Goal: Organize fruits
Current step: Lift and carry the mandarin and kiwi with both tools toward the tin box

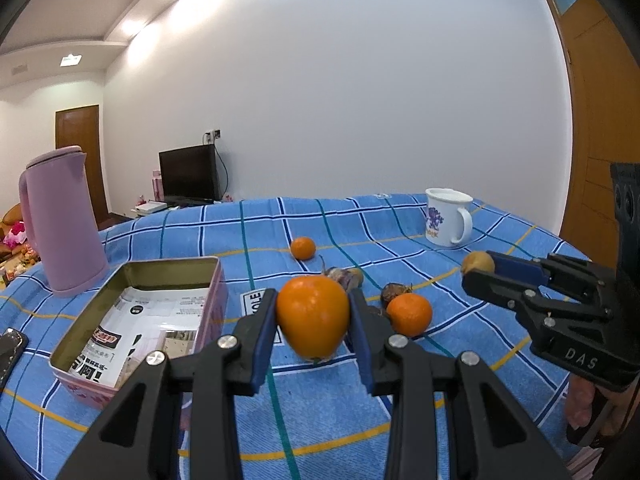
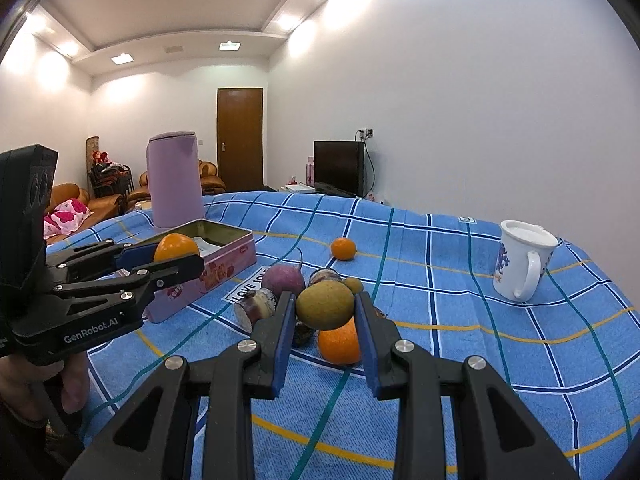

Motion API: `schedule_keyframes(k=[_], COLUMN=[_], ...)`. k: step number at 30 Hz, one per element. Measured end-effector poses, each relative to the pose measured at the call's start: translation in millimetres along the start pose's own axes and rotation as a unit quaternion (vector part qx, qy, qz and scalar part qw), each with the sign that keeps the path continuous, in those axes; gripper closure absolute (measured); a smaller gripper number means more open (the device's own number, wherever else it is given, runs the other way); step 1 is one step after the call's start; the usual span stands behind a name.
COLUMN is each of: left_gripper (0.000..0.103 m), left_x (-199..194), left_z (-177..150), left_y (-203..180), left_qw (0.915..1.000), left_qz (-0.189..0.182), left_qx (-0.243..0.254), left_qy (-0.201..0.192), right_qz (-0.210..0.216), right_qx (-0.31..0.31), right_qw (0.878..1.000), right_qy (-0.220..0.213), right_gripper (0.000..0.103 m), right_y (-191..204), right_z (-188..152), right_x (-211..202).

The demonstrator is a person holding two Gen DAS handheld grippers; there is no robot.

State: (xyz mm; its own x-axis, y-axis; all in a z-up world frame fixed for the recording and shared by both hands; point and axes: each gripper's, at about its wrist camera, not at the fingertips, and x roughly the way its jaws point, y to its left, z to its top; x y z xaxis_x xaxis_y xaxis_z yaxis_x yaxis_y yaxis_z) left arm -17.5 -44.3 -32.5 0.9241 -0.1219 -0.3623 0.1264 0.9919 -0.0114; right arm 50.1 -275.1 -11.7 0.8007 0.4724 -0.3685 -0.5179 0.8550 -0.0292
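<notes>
Above a blue-checked worktop [image 1: 400, 240], the left claw [image 1: 313, 322] grips an orange [image 1: 312, 316] beside an open pink tin [image 1: 168, 312]. The right claw [image 2: 325, 314] clamps a yellow-green fruit [image 2: 325, 306] over another orange [image 2: 340, 344] and purple vegetables [image 2: 283, 278]; a white mug [image 2: 520, 260] stands apart.

A phone [image 1: 10, 350] beside the pink tin [image 1: 208, 280] is cut by the frame edge; dark fruits [image 2: 302, 332] are partly hidden behind the yellow-green fruit [image 2: 325, 306].
</notes>
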Motion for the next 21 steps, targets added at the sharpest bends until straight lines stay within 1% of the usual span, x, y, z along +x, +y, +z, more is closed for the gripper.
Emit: schedule_keyframes(k=[21], left_gripper=[0.067], left_x=[-16], left_z=[-1], left_y=[-3], left_qw=[0.9990], left_qz=[0.014], left_qx=[0.011], left_qy=[-0.040], right_qz=[0.000], right_qx=[-0.006], right_qw=[1.000], right_qy=[-0.026], right_gripper=[0.071], right_y=[1], right_z=[-1], right_x=[-9])
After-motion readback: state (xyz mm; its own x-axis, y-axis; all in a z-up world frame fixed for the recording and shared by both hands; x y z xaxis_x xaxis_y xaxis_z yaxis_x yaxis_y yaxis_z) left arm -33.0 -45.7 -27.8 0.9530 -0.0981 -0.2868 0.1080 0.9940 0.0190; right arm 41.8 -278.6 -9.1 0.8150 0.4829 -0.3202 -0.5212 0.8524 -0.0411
